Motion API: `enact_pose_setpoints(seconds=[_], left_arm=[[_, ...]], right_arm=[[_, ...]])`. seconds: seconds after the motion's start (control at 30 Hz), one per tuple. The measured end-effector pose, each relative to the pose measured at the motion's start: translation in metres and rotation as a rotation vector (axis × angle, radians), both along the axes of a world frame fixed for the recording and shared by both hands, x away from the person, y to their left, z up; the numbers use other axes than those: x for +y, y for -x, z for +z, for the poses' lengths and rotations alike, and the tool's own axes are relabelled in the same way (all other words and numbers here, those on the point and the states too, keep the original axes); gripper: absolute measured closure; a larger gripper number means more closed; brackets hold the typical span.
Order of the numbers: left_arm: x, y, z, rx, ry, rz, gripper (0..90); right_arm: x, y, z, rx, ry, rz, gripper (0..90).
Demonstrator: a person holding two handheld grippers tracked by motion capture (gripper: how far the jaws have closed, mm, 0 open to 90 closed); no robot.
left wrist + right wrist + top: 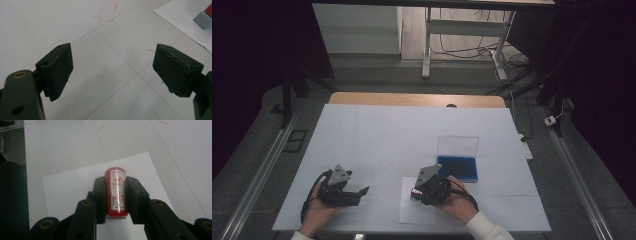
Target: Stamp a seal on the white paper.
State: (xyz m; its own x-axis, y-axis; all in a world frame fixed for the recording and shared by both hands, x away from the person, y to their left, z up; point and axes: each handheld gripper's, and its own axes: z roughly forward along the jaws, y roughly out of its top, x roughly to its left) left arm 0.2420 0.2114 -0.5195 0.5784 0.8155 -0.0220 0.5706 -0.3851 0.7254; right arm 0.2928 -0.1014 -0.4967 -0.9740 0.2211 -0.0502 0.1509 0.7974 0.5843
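The right tool (115, 195) is clamping a small, rigid, glossy red stamp (116, 192) by its slippery flat sides, over the paper sheet (70, 190); the left tool (112, 67) is gaping empty beside that sheet.

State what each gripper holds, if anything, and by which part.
The right gripper fingers clamp the red stamp by its two long sides, above the paper sheet. The left gripper is open, holding nothing.
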Motion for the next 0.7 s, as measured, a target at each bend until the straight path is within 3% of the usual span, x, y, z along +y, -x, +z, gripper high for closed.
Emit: enact_pose_setpoints(seconds=[0.7], left_arm=[[-0.0022,-0.0003,-0.0008,0.005,-0.002,0.000,17.2]], right_arm=[[0.0005,0.0002,-0.0010,0.001,0.006,-0.001,70.4]])
